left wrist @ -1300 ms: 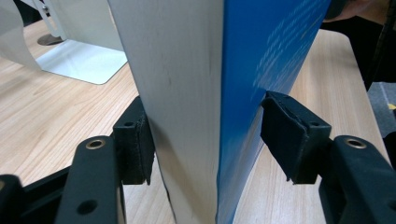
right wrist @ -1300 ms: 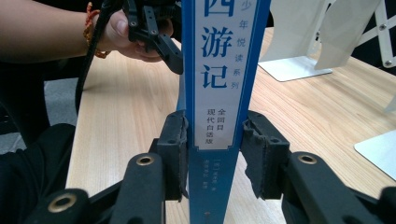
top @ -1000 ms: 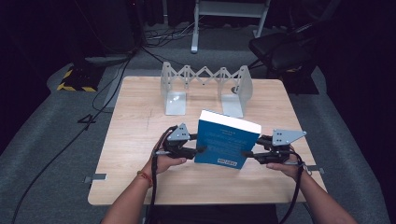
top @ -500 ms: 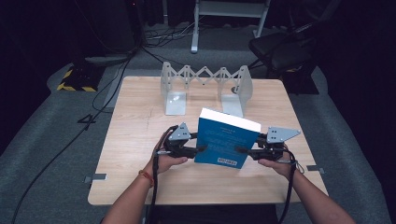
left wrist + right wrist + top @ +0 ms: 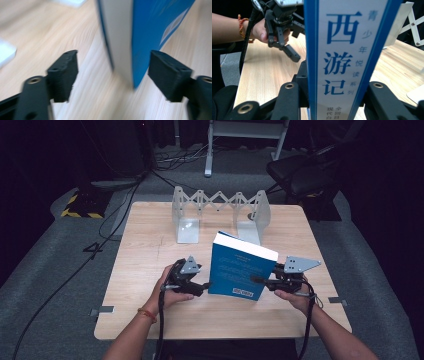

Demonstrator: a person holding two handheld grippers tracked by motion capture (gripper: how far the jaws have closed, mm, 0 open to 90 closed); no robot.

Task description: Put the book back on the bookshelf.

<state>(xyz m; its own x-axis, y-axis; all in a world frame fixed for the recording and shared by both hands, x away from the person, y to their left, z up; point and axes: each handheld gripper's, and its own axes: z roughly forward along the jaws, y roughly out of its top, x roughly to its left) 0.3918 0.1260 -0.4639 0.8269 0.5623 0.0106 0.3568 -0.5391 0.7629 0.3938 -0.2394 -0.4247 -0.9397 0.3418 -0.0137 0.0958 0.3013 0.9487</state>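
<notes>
Right claw (image 5: 256,280) is clamping the spine of the blue book (image 5: 240,270), standing upright near the table's (image 5: 150,245) front edge. Left claw (image 5: 205,285) is sitting wide open, jaws either side of the book's page edge, not touching.

The blue book's (image 5: 347,57) white spine reads 西游记, with smaller 青少年悦读系列 beside it.
</notes>
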